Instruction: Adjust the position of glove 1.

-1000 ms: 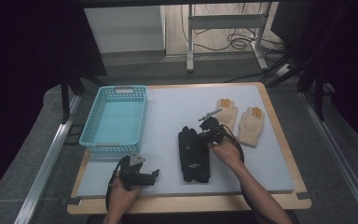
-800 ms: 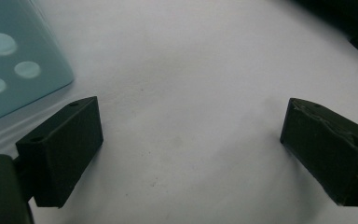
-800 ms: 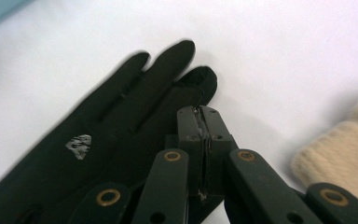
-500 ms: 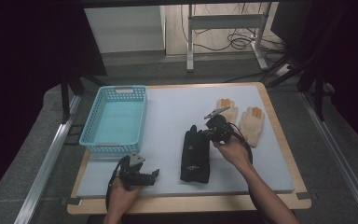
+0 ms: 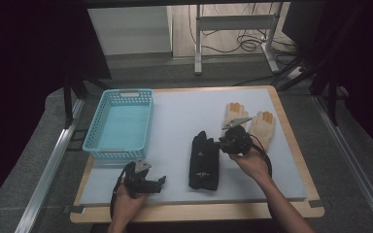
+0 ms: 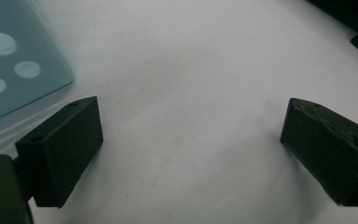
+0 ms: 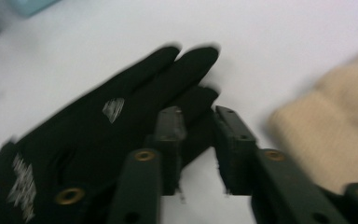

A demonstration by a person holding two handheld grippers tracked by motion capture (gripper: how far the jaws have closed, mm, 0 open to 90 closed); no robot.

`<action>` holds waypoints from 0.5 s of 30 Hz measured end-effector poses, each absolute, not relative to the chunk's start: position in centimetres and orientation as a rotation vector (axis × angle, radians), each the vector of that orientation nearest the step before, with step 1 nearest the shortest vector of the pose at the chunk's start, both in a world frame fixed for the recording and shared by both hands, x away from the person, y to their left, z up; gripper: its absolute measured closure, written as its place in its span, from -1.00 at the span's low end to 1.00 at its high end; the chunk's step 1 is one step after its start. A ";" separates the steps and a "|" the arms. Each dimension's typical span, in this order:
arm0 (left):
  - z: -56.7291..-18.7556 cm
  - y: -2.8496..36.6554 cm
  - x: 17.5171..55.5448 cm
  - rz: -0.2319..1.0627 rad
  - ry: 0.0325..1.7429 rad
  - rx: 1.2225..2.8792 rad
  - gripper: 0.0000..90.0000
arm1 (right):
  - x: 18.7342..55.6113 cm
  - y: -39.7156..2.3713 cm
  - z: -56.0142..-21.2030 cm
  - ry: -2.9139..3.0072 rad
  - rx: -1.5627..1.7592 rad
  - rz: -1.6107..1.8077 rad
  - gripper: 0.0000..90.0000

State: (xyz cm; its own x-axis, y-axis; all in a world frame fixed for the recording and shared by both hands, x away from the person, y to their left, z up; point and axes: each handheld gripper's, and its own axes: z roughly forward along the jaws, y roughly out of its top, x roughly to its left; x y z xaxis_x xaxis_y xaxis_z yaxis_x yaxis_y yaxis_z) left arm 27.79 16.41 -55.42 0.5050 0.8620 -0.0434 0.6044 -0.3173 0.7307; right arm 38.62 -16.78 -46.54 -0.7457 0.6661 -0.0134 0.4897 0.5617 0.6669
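A pair of black gloves [image 5: 204, 162] lies stacked on the white mat, fingers pointing away from me. My right gripper [image 5: 222, 141] hovers at the pair's upper right edge. In the right gripper view its jaws [image 7: 199, 114] have just been opening and stand a narrow gap apart. The fingertips of the black gloves [image 7: 98, 135] lie under and behind the jaws, not pinched. Two beige gloves [image 5: 250, 124] lie just right of that hand, blurred in the right gripper view [image 7: 326, 135]. My left gripper [image 5: 161, 182] rests near the front edge, open [image 6: 191, 135] over bare mat.
A light blue plastic basket [image 5: 119, 125] stands at the left of the table, and its corner [image 6: 14, 60] appears in the left gripper view. The white mat [image 5: 184, 111] covers a wooden tabletop. A metal frame and cables are on the floor beyond.
The right gripper has drawn to the right off the black gloves and its jaws have parted. The gloves lie neatly stacked where they were spread before. The left gripper has not moved.
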 end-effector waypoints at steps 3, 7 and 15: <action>-55.4 16.4 27.8 0.467 1.198 2.044 -0.87 | 37.6 -17.7 -47.7 2.573 0.954 0.969 0.80; -55.4 16.4 27.8 0.468 1.198 2.044 -0.87 | 36.1 -18.5 -49.3 2.595 0.948 0.964 0.91; -55.4 16.4 27.8 0.469 1.198 2.043 -0.87 | 33.3 -18.9 -50.8 2.637 0.912 0.980 0.97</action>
State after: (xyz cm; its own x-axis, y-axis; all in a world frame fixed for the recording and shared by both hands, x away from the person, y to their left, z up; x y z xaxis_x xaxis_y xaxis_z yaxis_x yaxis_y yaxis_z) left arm 27.79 16.40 -55.42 0.5038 0.8628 -0.0426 0.6046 -0.3169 0.7308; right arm 33.33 -18.93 -50.75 -0.7944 0.6062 0.0394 0.4846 0.5934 0.6427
